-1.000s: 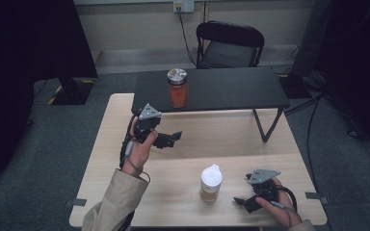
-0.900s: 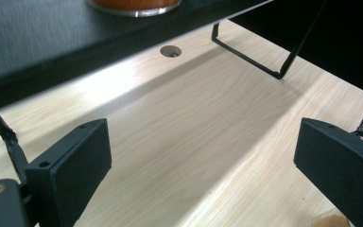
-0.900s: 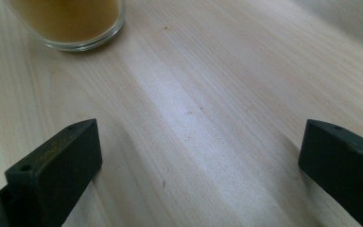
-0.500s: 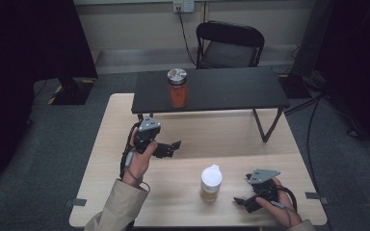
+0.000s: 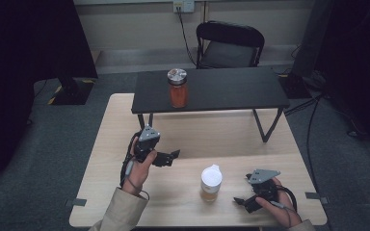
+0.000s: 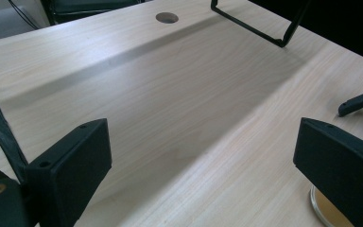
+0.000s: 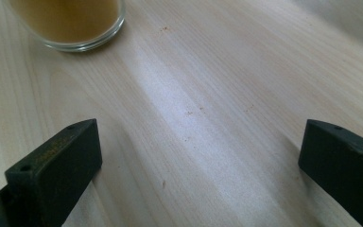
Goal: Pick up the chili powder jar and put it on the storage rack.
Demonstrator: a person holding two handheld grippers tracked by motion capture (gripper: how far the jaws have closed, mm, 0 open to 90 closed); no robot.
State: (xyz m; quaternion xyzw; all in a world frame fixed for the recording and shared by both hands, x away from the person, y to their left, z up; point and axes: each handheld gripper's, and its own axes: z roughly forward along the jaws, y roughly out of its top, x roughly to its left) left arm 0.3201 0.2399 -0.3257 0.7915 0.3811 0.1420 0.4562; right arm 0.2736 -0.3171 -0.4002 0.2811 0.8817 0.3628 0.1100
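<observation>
The left gripper point(image 5: 169, 157) is held above the left half of the light wooden table point(image 5: 111, 144), its jaws spread wide with nothing between them; in the left gripper view they frame bare wood grain and a round hole point(image 6: 167, 17) in the tabletop. Farther back and slightly to the right, a glass jar with a metal lid point(image 5: 178, 88) stands upright on a low black bench point(image 5: 231, 89) set across the far part of the table; it is filled with something orange-red. Nearer the front edge, a glass jar with a white lid point(image 5: 211, 183) stands upright on the wood, between the two grippers, and is seen to hold a tan, amber-coloured content; its clear base appears at the top of the right gripper view point(image 7: 71, 23). The right gripper point(image 5: 243, 202) is held low over the table's front right corner, pointed towards that jar, its jaws likewise wide apart and empty. Beyond the table, grey carpet point(image 5: 77, 120), a black folding chair point(image 5: 229, 45), a pale wall with a socket point(image 5: 183, 6) and trailing cables are seen, with dark curtains at both sides.
</observation>
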